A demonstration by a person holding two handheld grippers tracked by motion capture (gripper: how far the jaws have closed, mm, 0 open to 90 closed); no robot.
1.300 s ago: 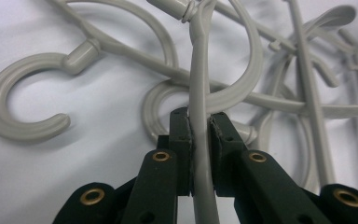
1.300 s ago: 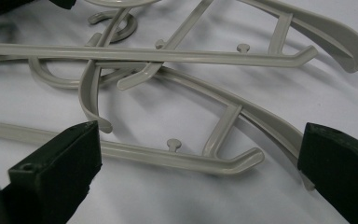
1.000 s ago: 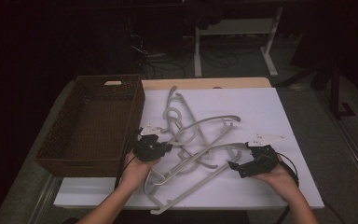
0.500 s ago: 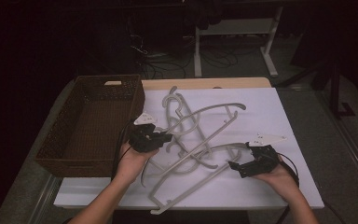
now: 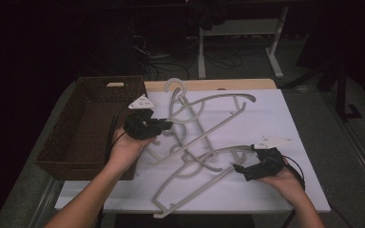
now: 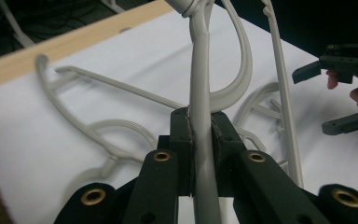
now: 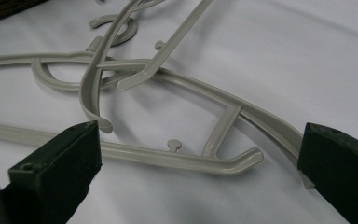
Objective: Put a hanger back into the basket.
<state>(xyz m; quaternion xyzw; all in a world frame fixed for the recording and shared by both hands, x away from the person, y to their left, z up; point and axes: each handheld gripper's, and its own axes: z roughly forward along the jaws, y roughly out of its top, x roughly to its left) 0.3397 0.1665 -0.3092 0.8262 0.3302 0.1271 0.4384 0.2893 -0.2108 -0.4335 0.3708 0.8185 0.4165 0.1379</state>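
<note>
The left gripper is clenched on 1 grey hanger, lifting it from the tangled pile. The right gripper hovers with jaws released over another hanger. Next, I judge, the lifted hanger must come clear and go to the wicker basket.

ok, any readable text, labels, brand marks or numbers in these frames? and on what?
None readable.
Grey hangers: no moulded lettering or logo visible, also none close up in the left gripper view or the right gripper view.
Brown basket: no tag or label.
Left gripper and right gripper: plain black jaws, no markings.
White table cover: blank.
</note>
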